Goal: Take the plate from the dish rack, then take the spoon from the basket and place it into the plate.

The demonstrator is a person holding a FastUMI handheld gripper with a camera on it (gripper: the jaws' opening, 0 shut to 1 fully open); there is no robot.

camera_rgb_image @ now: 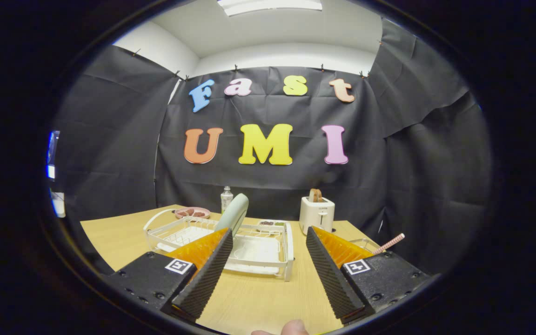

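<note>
A pale green plate (234,212) stands on edge in the white dish rack (288,253), just beyond my left finger, whose tip overlaps its lower part. My gripper (268,235) is open, with nothing between its fingers, hovering above the wooden table short of the rack. Behind my right finger sits a wire basket (365,243), mostly hidden, with a checkered pink spoon handle (391,243) sticking out of it up and to the right.
A white toaster (316,215) with a slice of bread stands beyond the rack on the right. A pink dish (192,212) with food and a clear bottle (226,197) sit behind the rack. A small tray (270,224) lies at the rack's far side. A fingertip (293,328) shows nearest me.
</note>
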